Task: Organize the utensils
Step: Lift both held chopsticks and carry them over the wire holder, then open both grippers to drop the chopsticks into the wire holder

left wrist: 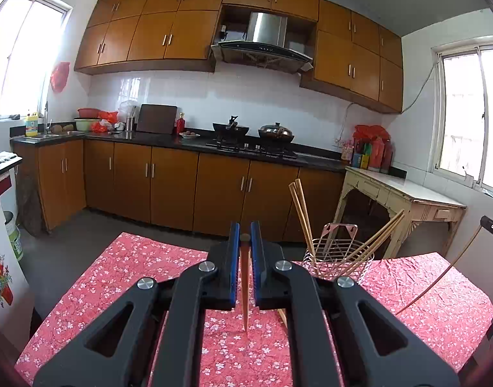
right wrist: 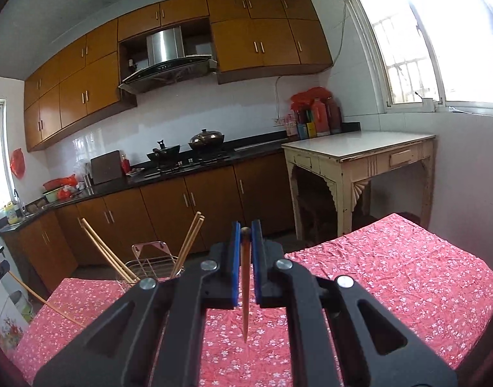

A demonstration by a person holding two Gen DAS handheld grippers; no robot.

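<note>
My left gripper (left wrist: pixel 245 237) is shut on a wooden chopstick (left wrist: pixel 245 287) that runs back between its blue pads, above the red flowered tablecloth (left wrist: pixel 123 277). A wire utensil basket (left wrist: pixel 338 258) with several chopsticks (left wrist: pixel 302 213) leaning in it stands on the cloth, to the right of this gripper. My right gripper (right wrist: pixel 245 235) is shut on another wooden chopstick (right wrist: pixel 245 290). The basket (right wrist: pixel 151 266) with its chopsticks (right wrist: pixel 190 242) lies to its left. The right gripper's chopstick (left wrist: pixel 439 277) shows at the right edge of the left wrist view.
The table's far edge (left wrist: pixel 169 242) drops to a grey floor. Brown kitchen cabinets (left wrist: pixel 172 183) with a stove and pots (left wrist: pixel 252 135) run along the back wall. A cream side table (right wrist: pixel 359 151) stands by the window at the right.
</note>
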